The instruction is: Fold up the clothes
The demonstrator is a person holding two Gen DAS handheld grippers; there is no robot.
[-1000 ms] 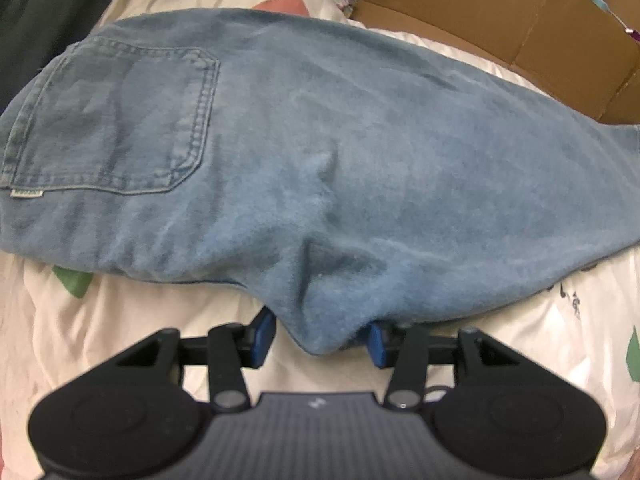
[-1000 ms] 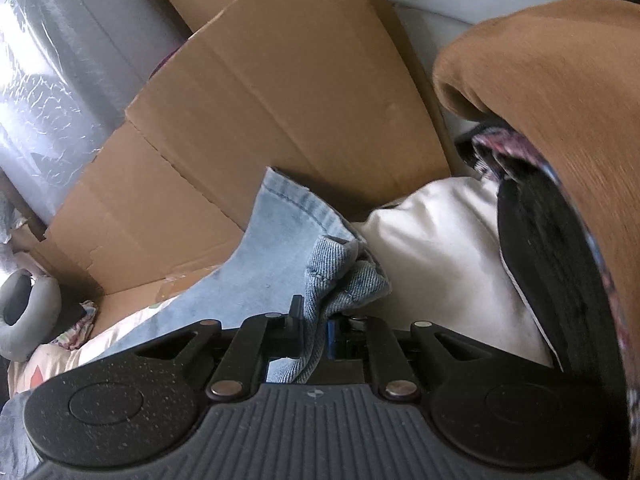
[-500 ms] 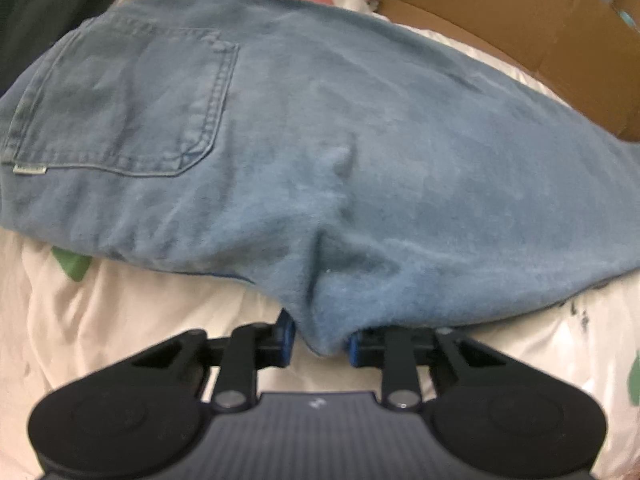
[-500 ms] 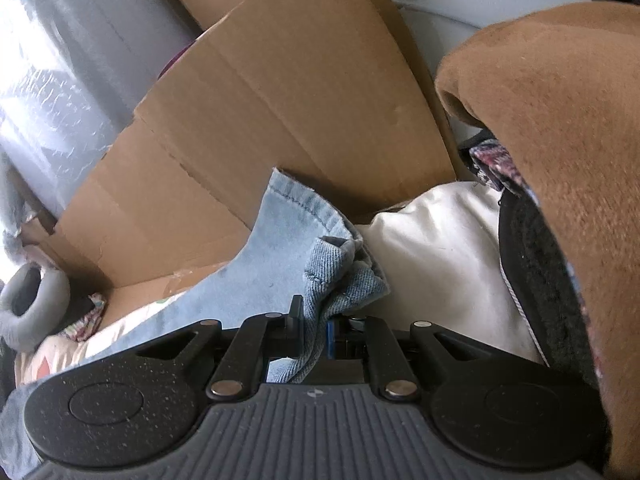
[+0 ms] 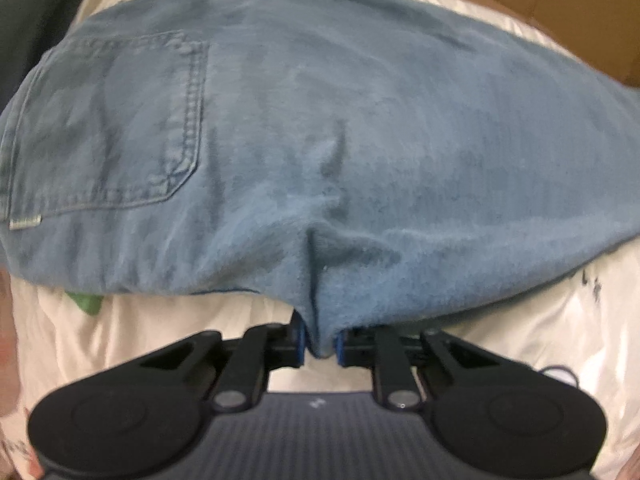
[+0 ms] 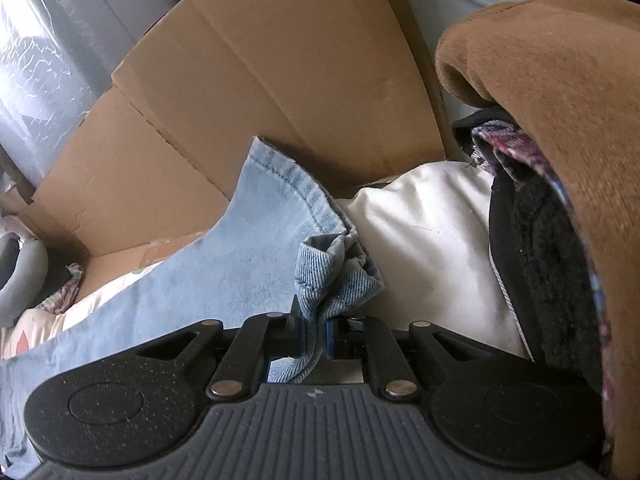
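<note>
Closest to you, your left gripper [image 5: 319, 343] has just been closing, and its blue pads now pinch a bulge of the jeans' [image 5: 320, 152] near folded edge at six o'clock. Your right gripper [image 6: 314, 334] stands narrow, clamped on the bunched hem end of the same jeans [image 6: 256, 248]. The jeans lie spread across the pale bedding [image 5: 132, 344], the back pocket [image 5: 112, 124] at nine o'clock in the left view, the leg running off toward three. Denim like this is probably heavy, limp and thick at the seams: hold several layers deep at edge and hem, and expect sag between your hands. Beyond, at twelve o'clock in the right view, stands the cardboard [image 6: 280, 80].
</note>
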